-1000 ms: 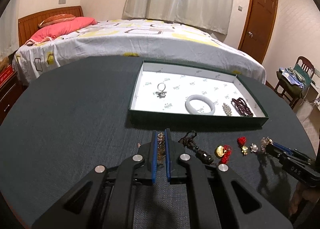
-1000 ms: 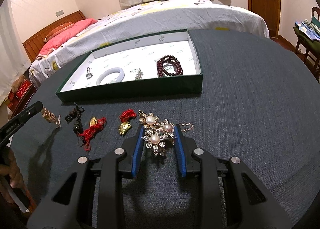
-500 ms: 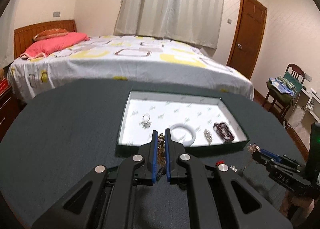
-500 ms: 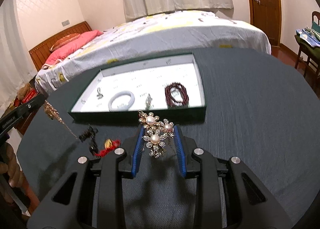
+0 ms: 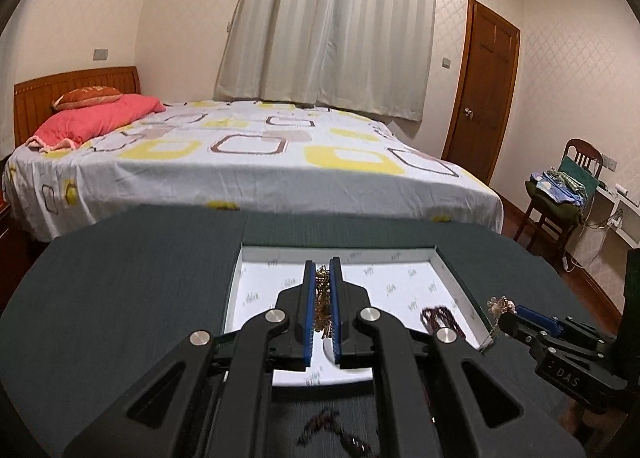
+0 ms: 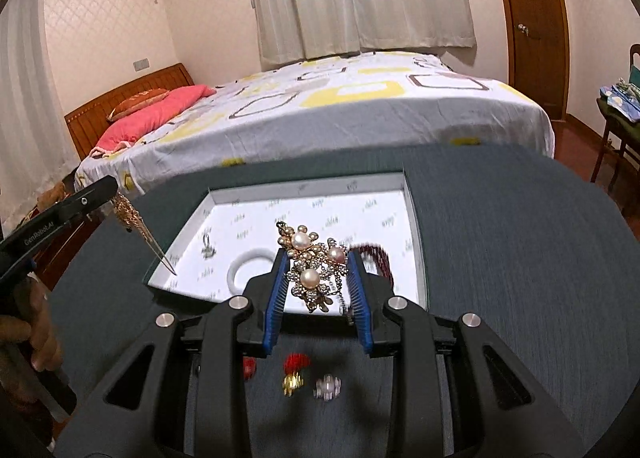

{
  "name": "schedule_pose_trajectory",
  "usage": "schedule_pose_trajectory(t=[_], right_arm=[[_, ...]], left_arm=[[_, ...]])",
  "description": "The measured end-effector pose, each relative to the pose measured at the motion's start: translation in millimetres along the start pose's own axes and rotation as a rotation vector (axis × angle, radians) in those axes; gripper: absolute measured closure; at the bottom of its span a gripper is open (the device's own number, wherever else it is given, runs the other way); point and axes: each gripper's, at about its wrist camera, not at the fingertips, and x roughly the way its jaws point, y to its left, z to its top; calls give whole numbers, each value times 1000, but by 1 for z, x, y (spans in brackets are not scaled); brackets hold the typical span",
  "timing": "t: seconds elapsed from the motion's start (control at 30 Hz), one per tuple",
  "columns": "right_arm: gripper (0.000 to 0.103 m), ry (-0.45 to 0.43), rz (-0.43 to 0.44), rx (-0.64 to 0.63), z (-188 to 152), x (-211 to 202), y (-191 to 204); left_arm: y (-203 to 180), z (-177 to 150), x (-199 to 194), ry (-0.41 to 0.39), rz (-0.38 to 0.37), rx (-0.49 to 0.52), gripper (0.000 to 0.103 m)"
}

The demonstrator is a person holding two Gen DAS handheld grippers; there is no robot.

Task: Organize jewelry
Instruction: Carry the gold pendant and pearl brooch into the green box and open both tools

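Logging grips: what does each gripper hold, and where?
Left gripper: gold hairpin, by its ornate head. Right gripper: pearl brooch, by its sides.

The left gripper [image 5: 322, 278] is matte black plastic: two angular linkage arms with triangular cut-outs, joined by round silver screws, ending in fingers lined with ribbed blue pads [image 5: 308, 310]. Seen from the side, its long black body carries white lettering reading "GenRobot.AI". The right gripper [image 6: 318, 270] is built the same, with blue ridged pads [image 6: 357, 290] and silver pivot screws; its black side bears pale embossed letters "DAS". A bare hand [image 6: 30, 326] wraps the left gripper's handle.
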Motion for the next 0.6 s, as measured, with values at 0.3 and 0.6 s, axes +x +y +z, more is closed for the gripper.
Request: schedule_pose_trajectory(t=[0.3,0.6], right_arm=[[74,-8,-7,-7,21,42,-1],[74,106,-32,-28,4,99,-1]], left_arm=[[8,2,34,9,21,23,96],[29,-36,78,133,73,11,96]])
